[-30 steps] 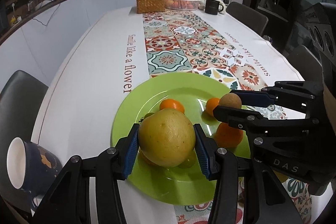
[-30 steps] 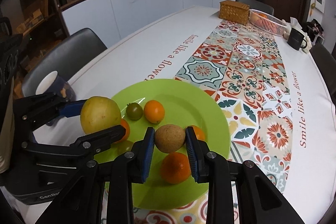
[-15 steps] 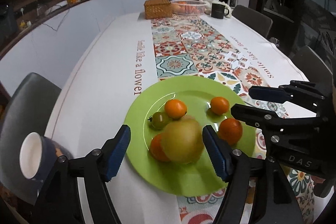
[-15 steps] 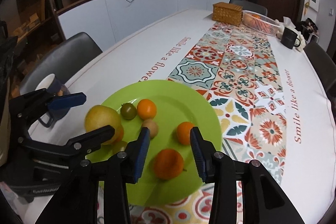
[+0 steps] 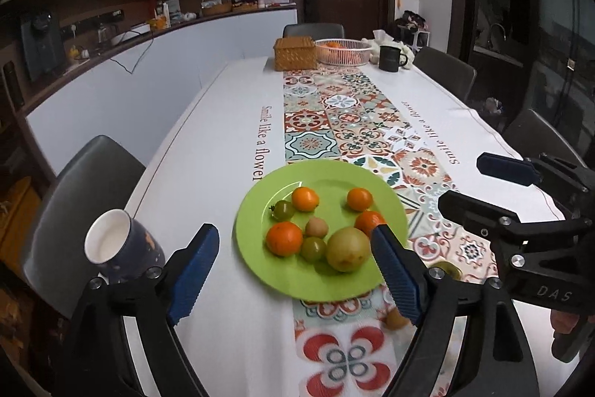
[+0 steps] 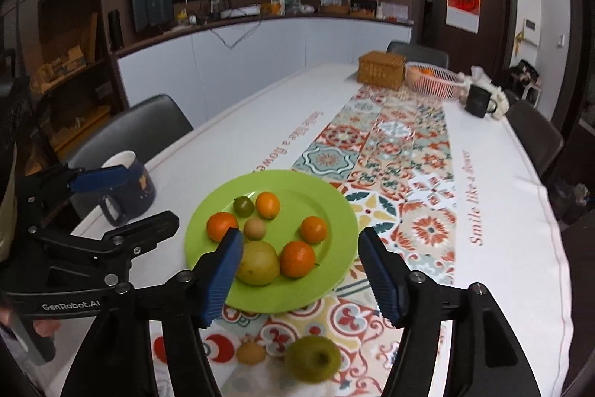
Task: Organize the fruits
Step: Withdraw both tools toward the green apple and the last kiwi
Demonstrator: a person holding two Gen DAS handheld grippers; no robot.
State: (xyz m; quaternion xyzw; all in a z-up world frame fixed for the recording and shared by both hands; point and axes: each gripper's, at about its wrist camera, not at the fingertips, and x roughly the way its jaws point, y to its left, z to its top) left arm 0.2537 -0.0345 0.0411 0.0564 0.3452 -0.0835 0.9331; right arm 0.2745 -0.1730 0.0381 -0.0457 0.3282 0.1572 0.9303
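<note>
Both tools backed off since 1 s ago, releasing fruit. Left tool (image 5: 293, 270): jaws just been opening, spread, nothing between pads. Right tool (image 6: 301, 276): same, spread, empty. Yellow pear (image 5: 348, 249) now on green plate (image 5: 334, 173) at 6 o'clock; brown fruit (image 5: 316, 227) near center. Green apple (image 6: 313, 358) on tabletop (image 5: 208, 166), off plate.

A blue tong pad hides part of the yellow pear (image 6: 260, 263).
</note>
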